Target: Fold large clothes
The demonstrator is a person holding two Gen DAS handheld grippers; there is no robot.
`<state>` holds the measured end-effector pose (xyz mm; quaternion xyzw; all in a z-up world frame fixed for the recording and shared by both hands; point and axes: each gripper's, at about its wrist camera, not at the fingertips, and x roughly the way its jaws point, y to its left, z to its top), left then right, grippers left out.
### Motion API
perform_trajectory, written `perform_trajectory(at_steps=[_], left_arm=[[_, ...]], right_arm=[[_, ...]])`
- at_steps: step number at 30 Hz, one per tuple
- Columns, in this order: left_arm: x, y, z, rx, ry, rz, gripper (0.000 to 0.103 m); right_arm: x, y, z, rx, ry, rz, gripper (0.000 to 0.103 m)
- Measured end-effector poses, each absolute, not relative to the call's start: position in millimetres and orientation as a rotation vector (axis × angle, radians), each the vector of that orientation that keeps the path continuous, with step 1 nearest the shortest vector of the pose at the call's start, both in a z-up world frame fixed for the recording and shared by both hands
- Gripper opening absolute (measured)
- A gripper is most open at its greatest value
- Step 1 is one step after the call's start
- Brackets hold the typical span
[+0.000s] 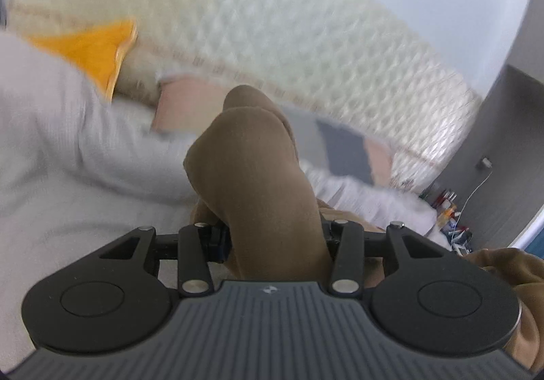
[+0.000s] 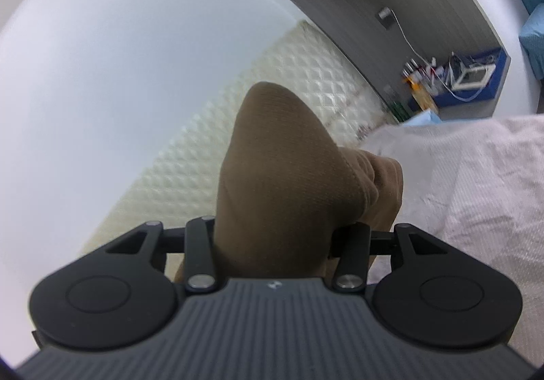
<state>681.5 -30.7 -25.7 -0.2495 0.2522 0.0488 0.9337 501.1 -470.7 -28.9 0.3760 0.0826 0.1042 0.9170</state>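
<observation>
White quilted mattress (image 1: pixel 289 40) fills the background, blurred. Pale grey sheet (image 2: pixel 476 176) lies below both tools. Brown garment (image 1: pixel 258 183) is bunched and lifted above the sheet, spanning both views. Left gripper (image 1: pixel 272 237): tilted, jaws closed on a fold of it. Right gripper (image 2: pixel 275 237): angled toward the wall, jaws likewise clamped on brown cloth; fingertips hidden by fabric.

Your brown garment (image 1: pixel 258 176) bunches over both grippers, so you can't see the fingers in either view. The orange cloth (image 1: pixel 91 47) is motion-blurred, and the clutter (image 2: pixel 442 74) by the wall is too small to identify.
</observation>
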Motion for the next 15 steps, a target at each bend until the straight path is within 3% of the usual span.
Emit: perform_trajectory(at_steps=[5,15], left_arm=[[685,-19,-84,-0.5,0.576,0.09,0.048],[610,-10,-158,-0.542,0.538,-0.004,0.053]], right_arm=[[503,-464,-84,0.766,0.227,0.215,0.049],[447,-469,-170,0.836,0.3,0.151,0.049]])
